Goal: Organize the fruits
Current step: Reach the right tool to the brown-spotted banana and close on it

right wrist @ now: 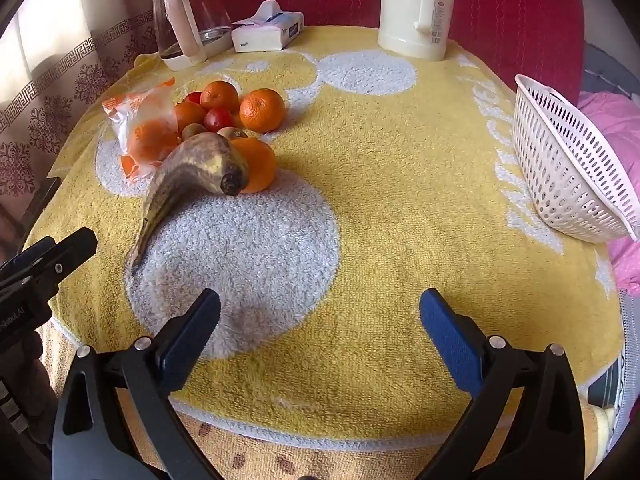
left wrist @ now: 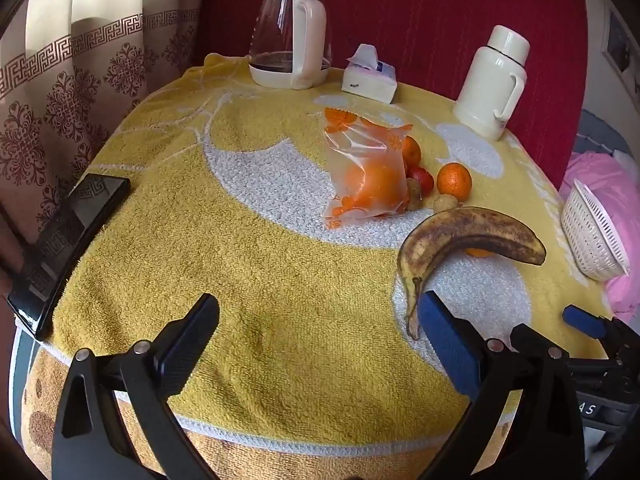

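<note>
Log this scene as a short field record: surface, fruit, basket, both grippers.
surface: yellow and white towel
fruit: spotted banana, loose oranges, bagged orange, clustered together
basket: white basket, tilted at the towel's edge, no fruit visible inside
left gripper: open, holding nothing
right gripper: open, holding nothing

1. It was a home, likely a bedroom or living room.
2. A yellow towel [right wrist: 400, 208] covered the small table as a cloth.
3. A glass kettle [left wrist: 290, 32], a tissue pack [left wrist: 370, 76] and a cream thermos [left wrist: 494, 84] stood along its far edge.
4. A patterned curtain [left wrist: 80, 80] hung on the left, with red padded fabric [left wrist: 440, 12] behind the table.
5. Pink bedding [right wrist: 616, 128] lay to the right, beside a white basket [right wrist: 568, 168].
6. A phone [left wrist: 68, 240] rested at the table's left edge.
</note>
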{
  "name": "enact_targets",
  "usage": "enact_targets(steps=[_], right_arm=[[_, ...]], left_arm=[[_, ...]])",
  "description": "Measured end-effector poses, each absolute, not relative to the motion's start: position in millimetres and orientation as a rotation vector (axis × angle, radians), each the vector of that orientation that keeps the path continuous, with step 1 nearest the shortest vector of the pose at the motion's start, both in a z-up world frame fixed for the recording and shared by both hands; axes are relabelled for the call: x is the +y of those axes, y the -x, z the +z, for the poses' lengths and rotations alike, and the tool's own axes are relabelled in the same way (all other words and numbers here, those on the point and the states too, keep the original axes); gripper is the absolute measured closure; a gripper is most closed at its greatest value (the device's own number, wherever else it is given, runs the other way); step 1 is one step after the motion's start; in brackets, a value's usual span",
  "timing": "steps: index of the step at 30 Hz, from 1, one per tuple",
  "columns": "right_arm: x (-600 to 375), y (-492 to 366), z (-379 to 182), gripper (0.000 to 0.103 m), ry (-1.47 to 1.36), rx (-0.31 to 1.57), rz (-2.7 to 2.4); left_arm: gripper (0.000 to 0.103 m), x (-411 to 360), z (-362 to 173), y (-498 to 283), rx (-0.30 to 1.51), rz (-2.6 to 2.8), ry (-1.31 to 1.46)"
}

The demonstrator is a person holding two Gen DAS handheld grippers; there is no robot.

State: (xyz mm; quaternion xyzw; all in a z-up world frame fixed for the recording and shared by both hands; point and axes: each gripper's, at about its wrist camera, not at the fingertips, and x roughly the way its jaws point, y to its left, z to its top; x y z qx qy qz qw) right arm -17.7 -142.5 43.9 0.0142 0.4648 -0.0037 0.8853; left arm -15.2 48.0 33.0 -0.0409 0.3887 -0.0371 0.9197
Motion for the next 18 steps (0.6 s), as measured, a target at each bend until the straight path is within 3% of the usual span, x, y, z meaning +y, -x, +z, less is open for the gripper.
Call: enact_targets(steps=[16, 18], right_arm=[[-80.9, -27.7, 58.4, 0.003, -0.211, 0.933, 0.232], [-72.3, -40.1, 50.0, 0.010, -0.180, 0.964, 0.203]], left_arm=[[0.005, 109.7, 53.9, 5.1, 0.766, 0.114, 0.109], [0.005, 113.5, 55.6, 4.2, 0.764, 0.127, 0.115]])
